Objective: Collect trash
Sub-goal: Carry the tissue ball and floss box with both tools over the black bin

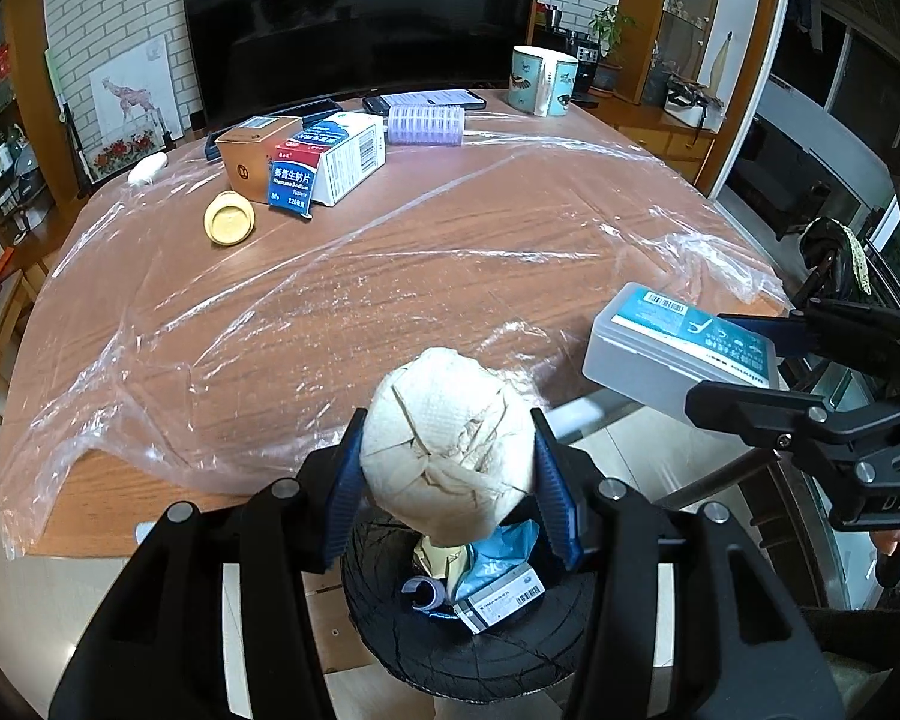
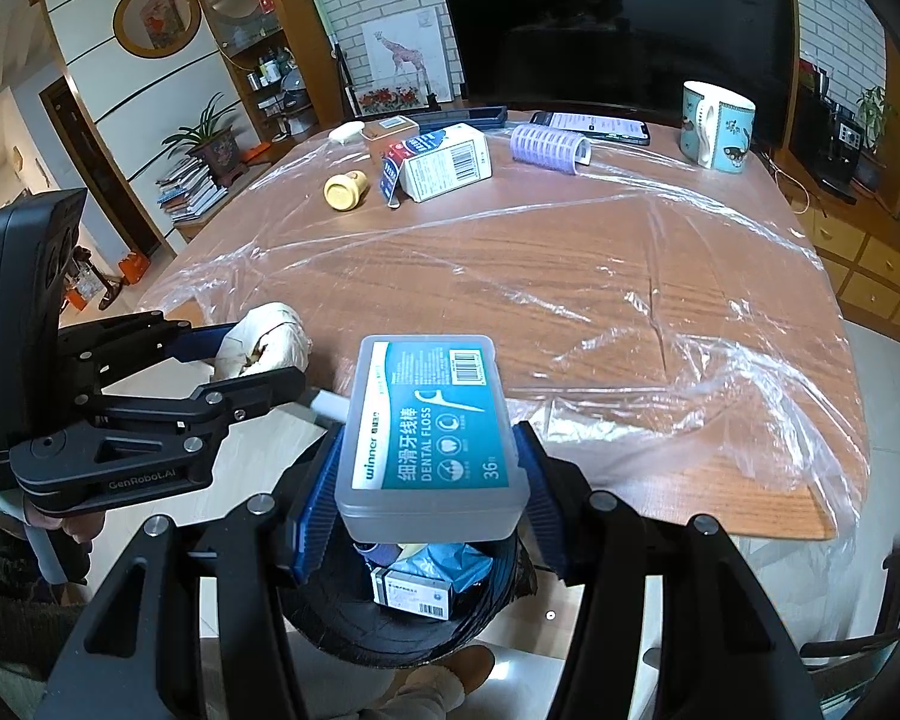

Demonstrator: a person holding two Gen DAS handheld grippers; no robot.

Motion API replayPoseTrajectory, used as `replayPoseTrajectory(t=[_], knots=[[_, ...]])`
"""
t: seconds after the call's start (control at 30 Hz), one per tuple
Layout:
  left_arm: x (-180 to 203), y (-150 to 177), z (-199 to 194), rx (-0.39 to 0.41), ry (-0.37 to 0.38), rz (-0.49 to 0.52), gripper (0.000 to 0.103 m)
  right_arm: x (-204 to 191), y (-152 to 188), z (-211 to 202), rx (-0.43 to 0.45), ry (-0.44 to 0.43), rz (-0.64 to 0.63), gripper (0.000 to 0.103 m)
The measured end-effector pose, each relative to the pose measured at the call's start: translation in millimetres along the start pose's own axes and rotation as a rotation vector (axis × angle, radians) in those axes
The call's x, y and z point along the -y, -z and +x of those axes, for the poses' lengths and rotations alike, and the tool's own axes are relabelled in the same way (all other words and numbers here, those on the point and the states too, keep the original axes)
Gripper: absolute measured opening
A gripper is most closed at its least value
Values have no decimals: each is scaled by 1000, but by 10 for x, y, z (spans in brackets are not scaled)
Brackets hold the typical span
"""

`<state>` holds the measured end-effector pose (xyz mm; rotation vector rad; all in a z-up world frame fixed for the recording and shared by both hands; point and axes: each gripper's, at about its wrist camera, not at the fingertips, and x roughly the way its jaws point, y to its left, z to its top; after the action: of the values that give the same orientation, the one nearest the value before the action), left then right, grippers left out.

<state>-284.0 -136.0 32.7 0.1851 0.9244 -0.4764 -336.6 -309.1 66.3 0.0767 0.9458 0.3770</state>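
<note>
My left gripper (image 1: 447, 468) is shut on a crumpled ball of paper towel (image 1: 450, 438), held above a black-lined trash bin (image 1: 480, 654) on the floor by the table's near edge. The bin holds a small medicine box (image 1: 498, 600) and blue wrappers. My right gripper (image 2: 429, 474) is shut on a clear dental floss box with a teal label (image 2: 432, 438), also over the bin (image 2: 390, 630). Each gripper shows in the other's view: the right one with the floss box (image 1: 684, 348), the left one with the paper ball (image 2: 264, 339).
A wooden table (image 1: 390, 276) covered in clear plastic film carries, at its far side, a medicine carton (image 1: 330, 162), a brown box (image 1: 252, 150), a yellow lid (image 1: 228, 219), a purple roller (image 1: 426, 126), a phone (image 1: 426, 99) and a mug (image 1: 540, 81). A television stands behind.
</note>
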Motion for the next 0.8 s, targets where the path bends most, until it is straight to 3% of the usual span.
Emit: replayPoseTrajectory(t=[0.8], knots=[[236, 295, -139, -8, 10, 11, 52, -204, 282, -204, 5, -8, -39, 54]])
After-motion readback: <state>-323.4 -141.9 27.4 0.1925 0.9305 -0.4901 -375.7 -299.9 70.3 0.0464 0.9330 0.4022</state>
